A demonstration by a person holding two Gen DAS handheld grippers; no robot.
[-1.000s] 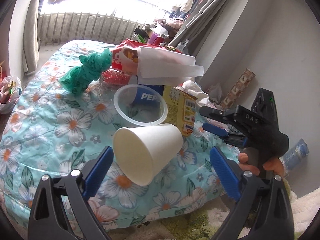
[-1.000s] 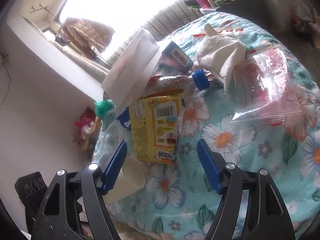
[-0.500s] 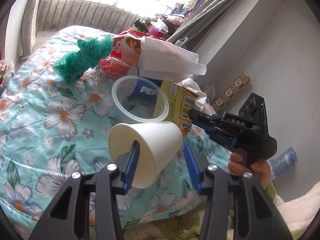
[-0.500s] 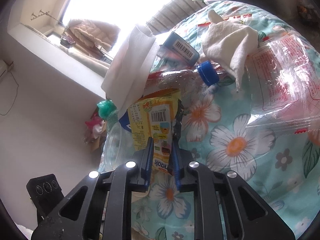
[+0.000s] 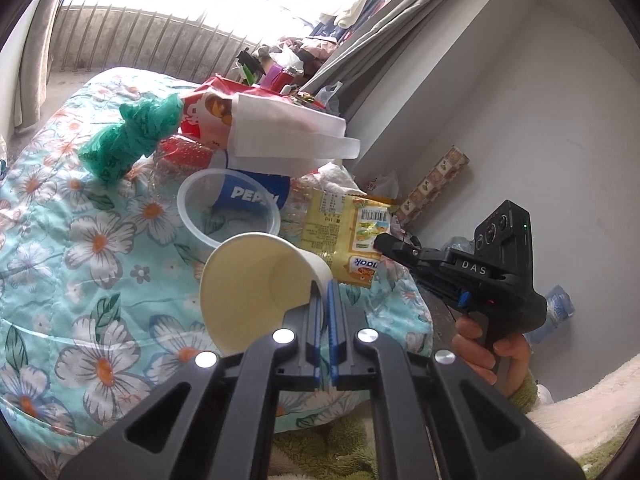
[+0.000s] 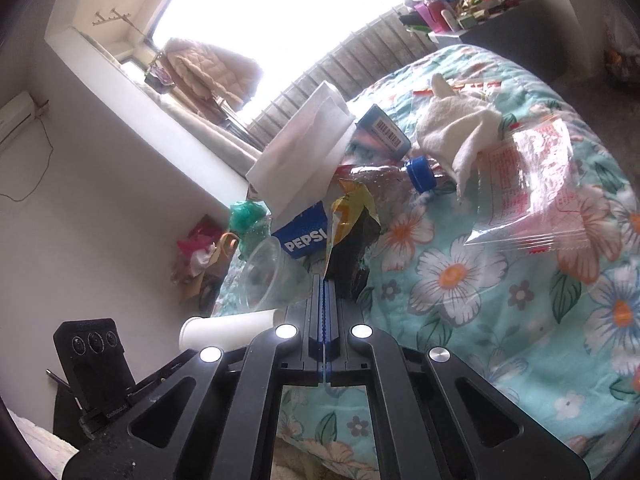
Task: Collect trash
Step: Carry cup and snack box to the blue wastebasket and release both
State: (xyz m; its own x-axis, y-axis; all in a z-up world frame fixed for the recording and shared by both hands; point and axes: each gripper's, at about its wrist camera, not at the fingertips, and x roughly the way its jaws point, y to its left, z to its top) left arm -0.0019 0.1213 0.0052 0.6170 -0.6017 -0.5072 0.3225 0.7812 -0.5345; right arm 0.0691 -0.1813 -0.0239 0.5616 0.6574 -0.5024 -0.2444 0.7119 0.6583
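Tongs now clamped: cup [image 5: 256,280], wrapper [image 6: 352,236].

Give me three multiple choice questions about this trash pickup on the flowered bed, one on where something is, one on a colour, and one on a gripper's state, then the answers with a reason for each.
1. Where does the clear plastic cup lie?
A. Beyond the white paper cup, beside the Pepsi cup
B. On the floor
C. On the windowsill

2. What colour is the crumpled plastic bag at the far left of the pile?
A. Yellow
B. Green
C. Black

3. What is the left gripper doing?
A. Standing wide open
B. Shut on the white paper cup's wall
C. Shut on a tissue

Answers:
1 A: its rim shows just past the paper cup, against the blue Pepsi cup.
2 B: the bag is plainly green.
3 B: one finger is inside the cup, one outside, and its jaws have just been closing.
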